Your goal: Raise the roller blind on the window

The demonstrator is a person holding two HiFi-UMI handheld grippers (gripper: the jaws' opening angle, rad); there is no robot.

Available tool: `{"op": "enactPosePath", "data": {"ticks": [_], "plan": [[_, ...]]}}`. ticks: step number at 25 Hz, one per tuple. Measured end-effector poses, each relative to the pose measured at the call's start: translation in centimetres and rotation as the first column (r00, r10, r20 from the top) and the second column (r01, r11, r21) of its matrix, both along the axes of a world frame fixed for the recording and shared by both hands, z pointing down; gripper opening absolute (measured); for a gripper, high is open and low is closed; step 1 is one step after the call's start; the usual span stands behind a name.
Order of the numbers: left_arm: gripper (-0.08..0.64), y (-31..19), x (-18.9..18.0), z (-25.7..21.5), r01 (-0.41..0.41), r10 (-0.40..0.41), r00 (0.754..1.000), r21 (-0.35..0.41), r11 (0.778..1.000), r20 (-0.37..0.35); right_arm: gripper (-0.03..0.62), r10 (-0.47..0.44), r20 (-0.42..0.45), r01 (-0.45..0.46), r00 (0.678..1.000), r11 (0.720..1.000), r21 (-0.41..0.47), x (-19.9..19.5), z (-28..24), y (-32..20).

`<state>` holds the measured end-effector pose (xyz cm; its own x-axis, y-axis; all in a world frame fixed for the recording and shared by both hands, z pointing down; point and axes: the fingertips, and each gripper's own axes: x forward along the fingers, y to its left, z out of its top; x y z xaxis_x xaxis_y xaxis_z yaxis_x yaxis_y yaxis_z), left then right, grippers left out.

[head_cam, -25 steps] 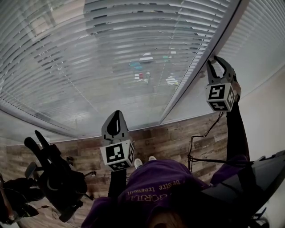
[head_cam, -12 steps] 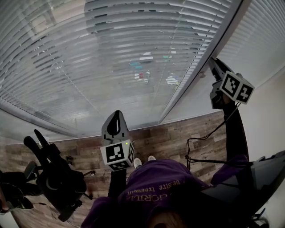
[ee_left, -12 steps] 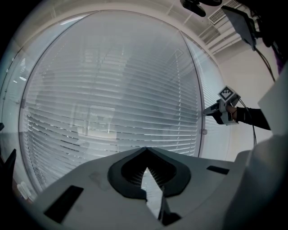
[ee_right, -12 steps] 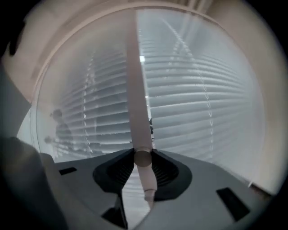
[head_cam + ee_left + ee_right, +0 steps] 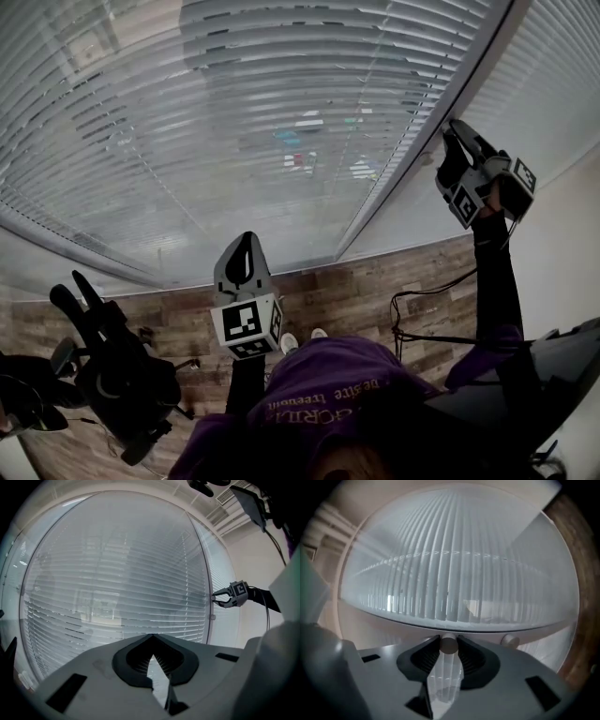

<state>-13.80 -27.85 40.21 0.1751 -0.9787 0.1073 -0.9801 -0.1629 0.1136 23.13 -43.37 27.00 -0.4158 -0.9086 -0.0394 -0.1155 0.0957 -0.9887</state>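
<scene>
A slatted blind covers the big window, its slats down to the sill. My right gripper is raised to the window post at the right. In the right gripper view its jaws close on a clear plastic wand with a round cap, which stands between the pads and touches both. From the left gripper view that gripper shows small against the post. My left gripper hangs lower, in front of the blind, with its tips together on nothing.
Below lies a wood-plank floor. A black wheeled chair or machine stands at the lower left. A thin black cable loops down under my right arm. A second blind fills the window right of the post.
My right gripper has rolled about its own axis at the post, so its marker cube swung out to the right and then partly back. The left gripper has stayed where it was.
</scene>
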Motion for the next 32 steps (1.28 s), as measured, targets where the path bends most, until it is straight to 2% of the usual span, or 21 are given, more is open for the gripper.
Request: {"op": "enactPosePath", "data": {"ticks": [4, 8, 13, 16, 18, 20, 24, 29, 32], "plan": [[0.0, -0.1, 0.1, -0.1, -0.001, 0.001, 1.0, 0.0, 1.0, 0.005, 0.123, 0.007, 0.249, 0.001, 0.968, 1.0, -0.031, 0.0, 0.1, 0.2], [0.0, -0.2, 0.1, 0.0, 0.001, -0.001, 1.0, -0.001, 1.0, 0.007, 0.123, 0.029, 0.435, -0.018, 0.9, 0.999, -0.029, -0.2, 0.3, 0.5], [0.0, -0.4, 0.1, 0.0, 0.006, -0.006, 1.0, -0.005, 1.0, 0.007, 0.123, 0.068, 0.581, -0.064, 0.811, 0.998, -0.028, -0.2, 0.3, 0.5], [0.0, -0.3, 0.0, 0.0, 0.008, -0.008, 1.0, -0.005, 1.0, 0.01, 0.124, 0.091, 0.641, -0.094, 0.762, 0.995, -0.029, -0.1, 0.4, 0.6], [0.0, -0.4, -0.1, 0.1, 0.009, -0.009, 1.0, -0.005, 1.0, 0.012, 0.124, 0.095, 0.664, -0.104, 0.741, 0.994, -0.026, -0.1, 0.4, 0.6], [0.0, -0.5, 0.0, 0.1, 0.012, -0.012, 1.0, -0.005, 1.0, 0.011, 0.124, 0.087, 0.663, -0.106, 0.743, 0.994, -0.012, 0.0, 0.4, 0.5], [0.0, -0.3, 0.4, -0.2, 0.01, -0.01, 1.0, -0.003, 1.0, 0.018, 0.124, 0.061, 0.614, -0.113, 0.787, 0.993, 0.045, 0.6, 0.2, 0.9], [0.0, 0.0, 0.6, -0.1, 0.011, -0.012, 1.0, 0.003, 1.0, 0.023, 0.124, 0.013, 0.581, -0.089, 0.814, 0.991, 0.103, 0.3, 0.4, 2.0], [0.0, 0.0, 0.6, 0.2, 0.008, -0.008, 1.0, 0.005, 1.0, 0.027, 0.124, 0.005, 0.516, -0.067, 0.857, 0.993, 0.101, -0.3, 1.9, 2.9]]}}
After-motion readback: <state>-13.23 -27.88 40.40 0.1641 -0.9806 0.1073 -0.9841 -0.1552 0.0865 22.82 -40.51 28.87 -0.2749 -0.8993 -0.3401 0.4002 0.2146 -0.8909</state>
